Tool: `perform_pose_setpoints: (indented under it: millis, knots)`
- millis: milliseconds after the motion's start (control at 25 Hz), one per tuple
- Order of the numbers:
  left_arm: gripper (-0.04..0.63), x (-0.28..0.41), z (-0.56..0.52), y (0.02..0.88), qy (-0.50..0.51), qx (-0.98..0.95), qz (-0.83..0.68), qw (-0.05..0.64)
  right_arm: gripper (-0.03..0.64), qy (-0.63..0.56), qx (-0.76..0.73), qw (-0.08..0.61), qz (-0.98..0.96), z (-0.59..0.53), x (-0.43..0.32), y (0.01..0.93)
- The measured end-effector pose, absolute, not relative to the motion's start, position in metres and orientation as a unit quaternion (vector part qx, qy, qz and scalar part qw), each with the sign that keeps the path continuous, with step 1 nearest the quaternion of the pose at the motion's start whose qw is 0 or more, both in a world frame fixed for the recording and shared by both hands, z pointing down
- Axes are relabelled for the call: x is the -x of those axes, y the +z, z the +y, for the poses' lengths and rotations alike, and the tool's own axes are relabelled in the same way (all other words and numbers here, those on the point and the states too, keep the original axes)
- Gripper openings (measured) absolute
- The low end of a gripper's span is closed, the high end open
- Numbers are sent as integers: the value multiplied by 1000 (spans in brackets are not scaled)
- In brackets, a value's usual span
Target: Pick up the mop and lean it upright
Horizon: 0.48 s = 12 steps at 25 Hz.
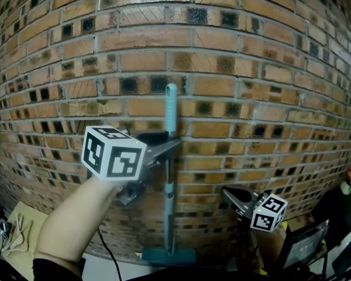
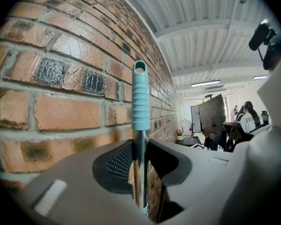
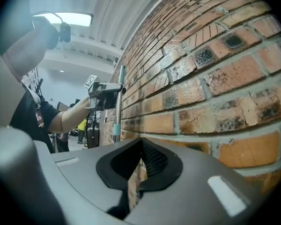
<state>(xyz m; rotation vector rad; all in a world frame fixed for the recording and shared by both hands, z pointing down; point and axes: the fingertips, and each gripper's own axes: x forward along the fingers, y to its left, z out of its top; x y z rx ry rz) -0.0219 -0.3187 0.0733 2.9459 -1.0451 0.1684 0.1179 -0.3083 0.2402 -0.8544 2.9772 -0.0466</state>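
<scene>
- Task's thing: the mop with a ribbed teal grip, bare metal shaft and flat teal head (image 1: 169,183) stands near vertical against the red-brown brick wall (image 1: 251,69). Its head is down at the floor and its grip is uppermost.
- Left hand-held gripper (image 1: 168,147): clamped on the metal shaft just below the teal grip, the shaft running upright between the jaws. This hand has the mop.
- Right hand-held gripper (image 1: 225,191): jaws together with nothing between them. It sits lower and to the right, well apart from the shaft, which lies to its left.
- Governing relation: the long axis is upright and close along the wall. In my judgement the release depends on the handle resting against the brick.
- Not determinable: whether the grip touches the wall, and how the head sits on the floor. The head lies at the lower edge of the head view, and neither gripper view shows it.
</scene>
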Motion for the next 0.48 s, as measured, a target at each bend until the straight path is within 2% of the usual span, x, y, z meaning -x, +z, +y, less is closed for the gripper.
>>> perform_pose_setpoints:
  millis: [480]
  knots:
    - [103,26,-318,69,43,-939,-340,8,14,-16,271,24,962,-306,-116,240]
